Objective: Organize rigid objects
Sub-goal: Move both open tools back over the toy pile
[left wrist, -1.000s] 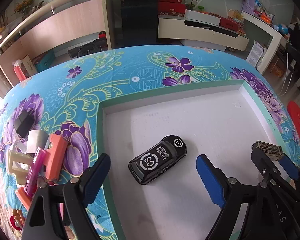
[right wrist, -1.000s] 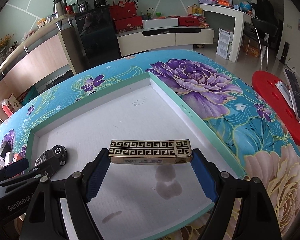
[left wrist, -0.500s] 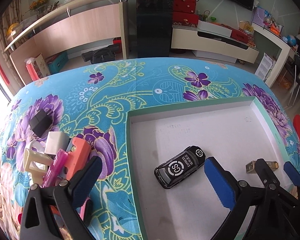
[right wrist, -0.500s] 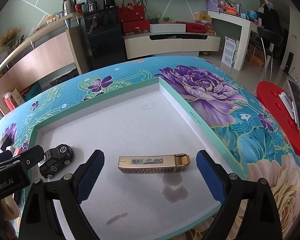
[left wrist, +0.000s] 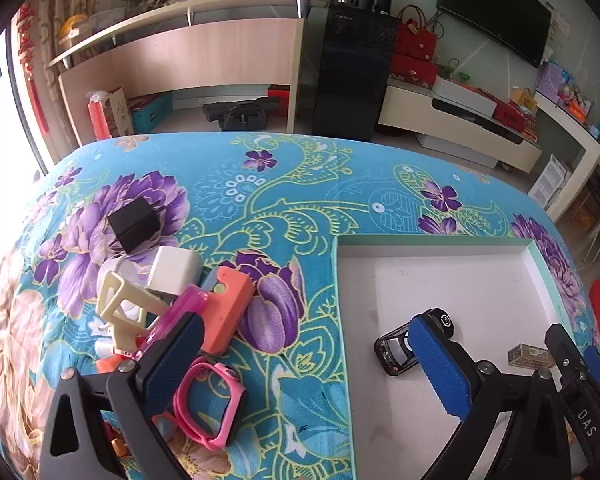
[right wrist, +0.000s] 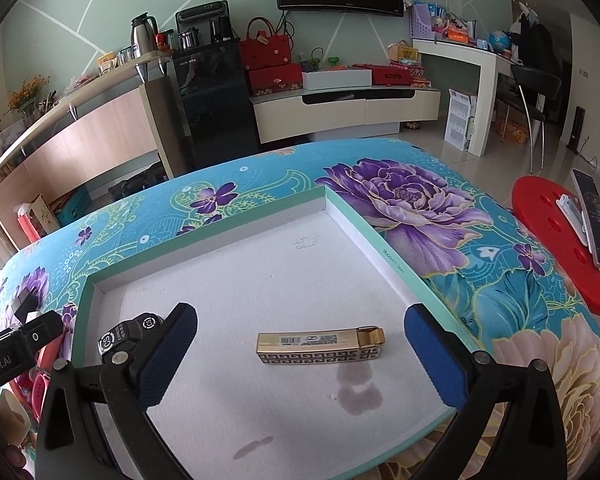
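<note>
The tray point(right wrist: 394, 270) holds 1 toy car point(left wrist: 396, 350) and 1 gold box point(right wrist: 320, 346); 1 pink watch point(left wrist: 210, 406) lies outside.

gold box point(right wrist: 320, 346) flat in tray point(right wrist: 364, 240), black toy car point(right wrist: 130, 334) (left corner)

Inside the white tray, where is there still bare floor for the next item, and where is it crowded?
The tray is bare across its far half, between the back wall and the gold box, and in the near strip, which shows stains. The toy car occupies the left corner. The pile on the cloth left of the tray is crowded.
</note>
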{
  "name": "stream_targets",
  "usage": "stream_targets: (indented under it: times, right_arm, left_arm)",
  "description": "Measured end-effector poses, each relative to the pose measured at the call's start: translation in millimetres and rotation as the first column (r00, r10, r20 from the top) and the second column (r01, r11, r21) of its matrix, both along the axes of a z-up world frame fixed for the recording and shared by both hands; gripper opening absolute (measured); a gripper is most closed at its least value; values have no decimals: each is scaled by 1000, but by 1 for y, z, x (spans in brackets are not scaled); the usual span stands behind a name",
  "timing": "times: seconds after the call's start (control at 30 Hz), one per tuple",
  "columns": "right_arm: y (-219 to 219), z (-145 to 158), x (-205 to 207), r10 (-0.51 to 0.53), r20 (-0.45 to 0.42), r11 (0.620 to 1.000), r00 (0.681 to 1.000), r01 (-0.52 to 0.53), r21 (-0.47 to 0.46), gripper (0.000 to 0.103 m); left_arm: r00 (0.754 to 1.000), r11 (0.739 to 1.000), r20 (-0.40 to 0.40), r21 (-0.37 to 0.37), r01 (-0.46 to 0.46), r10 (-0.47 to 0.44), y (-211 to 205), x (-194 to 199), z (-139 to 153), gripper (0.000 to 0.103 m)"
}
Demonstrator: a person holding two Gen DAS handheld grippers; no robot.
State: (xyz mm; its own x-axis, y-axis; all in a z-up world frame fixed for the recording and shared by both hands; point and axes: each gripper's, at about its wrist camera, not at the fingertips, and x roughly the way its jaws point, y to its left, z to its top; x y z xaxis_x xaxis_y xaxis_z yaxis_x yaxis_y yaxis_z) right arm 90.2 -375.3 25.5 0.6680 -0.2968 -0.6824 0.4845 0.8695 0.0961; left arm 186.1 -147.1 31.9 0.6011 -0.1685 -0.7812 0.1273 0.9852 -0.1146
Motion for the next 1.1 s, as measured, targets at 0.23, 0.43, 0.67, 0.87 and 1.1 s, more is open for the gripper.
stream_targets:
  times: [0.23,0.43,0.67,0.87,1.1]
  right_arm:
    - [25,19,0,110,98,989,989,-119,91,103]
    - [79,23,13,251,111,959,962,-262,104,103]
    - [150,13,27,413,87,892,907,-422,163,103]
    - [191,4,31,496,49,858,867,-498,127,103]
    - [222,-8,34,560,-9,825,828,-557,98,103]
  left_arm:
    - [977,981,90,-48,-187,191,71,-19,17,103]
    - [936,937,85,-98,-334,343,142,-38,12,103]
    - [870,872,84,-111,-477,486,205,-53,3,103]
    - [834,834,57,-114,-540,549,238,-60,-9,103]
    - [844,842,23,-89,-533,536,255,-64,-24,103]
